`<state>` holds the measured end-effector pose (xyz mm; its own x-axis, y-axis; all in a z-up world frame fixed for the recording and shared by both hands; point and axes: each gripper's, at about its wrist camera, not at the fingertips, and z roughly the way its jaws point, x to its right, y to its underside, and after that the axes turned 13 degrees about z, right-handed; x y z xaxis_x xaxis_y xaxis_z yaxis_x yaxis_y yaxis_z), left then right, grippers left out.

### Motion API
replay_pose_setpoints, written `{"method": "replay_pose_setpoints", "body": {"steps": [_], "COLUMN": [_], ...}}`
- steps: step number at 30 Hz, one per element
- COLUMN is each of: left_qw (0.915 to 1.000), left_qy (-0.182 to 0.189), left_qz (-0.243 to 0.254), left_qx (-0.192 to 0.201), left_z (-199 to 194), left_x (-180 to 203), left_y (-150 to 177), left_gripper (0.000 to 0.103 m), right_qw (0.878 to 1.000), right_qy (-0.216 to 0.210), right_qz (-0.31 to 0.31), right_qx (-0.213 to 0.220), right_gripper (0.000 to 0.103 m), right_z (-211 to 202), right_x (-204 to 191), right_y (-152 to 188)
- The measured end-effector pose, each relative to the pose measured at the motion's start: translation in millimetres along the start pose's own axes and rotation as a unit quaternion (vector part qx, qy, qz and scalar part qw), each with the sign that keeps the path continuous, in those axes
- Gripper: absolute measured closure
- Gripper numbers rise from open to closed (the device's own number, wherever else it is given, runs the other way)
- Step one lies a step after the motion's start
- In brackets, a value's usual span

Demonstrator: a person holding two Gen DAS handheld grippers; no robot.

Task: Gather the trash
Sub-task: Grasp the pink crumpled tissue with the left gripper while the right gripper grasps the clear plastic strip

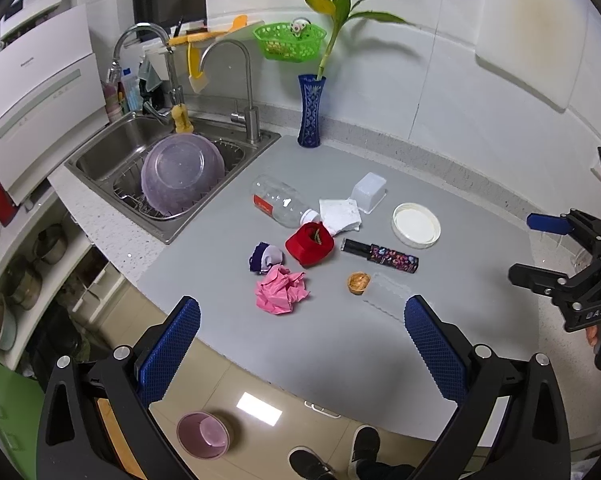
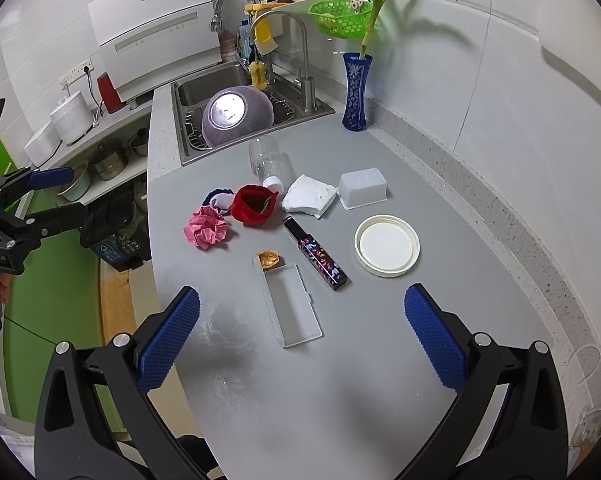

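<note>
Task status: nothing collected yet, by my judgement; all items lie on the grey tabletop (image 2: 440, 184). Left gripper (image 1: 302, 344) and right gripper (image 2: 302, 336): both jaws spread wide apart, holding nothing, hovering above the near tabletop edge. Ahead of the left jaws, largest first: empty plastic bottle (image 1: 282, 206) lying on its side, farthest out; white crumpled tissue (image 1: 340, 214) beside its cap; pink crumpled paper (image 1: 281, 289), nearest, between and just beyond the jaws; small walnut shell (image 1: 358, 283) slightly right. Ahead of the right jaws: clear rectangular lid (image 2: 292, 306) closest, white round lid (image 2: 386, 246) to the right. Pink bin (image 1: 202, 435) on the floor below the left jaws, likely destination. Remaining: every pickup.
</note>
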<state>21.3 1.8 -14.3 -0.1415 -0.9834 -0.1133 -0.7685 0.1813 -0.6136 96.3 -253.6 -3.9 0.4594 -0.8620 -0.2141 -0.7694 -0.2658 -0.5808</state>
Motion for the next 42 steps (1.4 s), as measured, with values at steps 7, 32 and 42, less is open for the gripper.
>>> {"method": "replay_pose_setpoints", "body": {"steps": [7,32,42], "left_qw": [0.9993,0.9907,0.9946], "left_qy": [0.011,0.045,0.048], "left_qz": [-0.017,-0.054,-0.053], "left_qx": [-0.033,-0.116,-0.075], "left_z": [52.4,196.4,142.2], "left_x": [-13.4,-38.5,-36.7], "left_y": [4.6,16.1,5.9], "left_gripper": [0.005,0.072,0.074], "right_qw": [1.0,0.997,0.995], "right_qy": [-0.001,0.012,-0.011], "right_qz": [-0.003,0.009,-0.012], "right_qx": [-0.014,-0.073,-0.102], "right_gripper": [0.003,0.003,0.003], "right_z": [10.7,60.3,98.2], "right_x": [0.1,20.6,0.7], "right_y": [-0.2,-1.6,-0.6]}}
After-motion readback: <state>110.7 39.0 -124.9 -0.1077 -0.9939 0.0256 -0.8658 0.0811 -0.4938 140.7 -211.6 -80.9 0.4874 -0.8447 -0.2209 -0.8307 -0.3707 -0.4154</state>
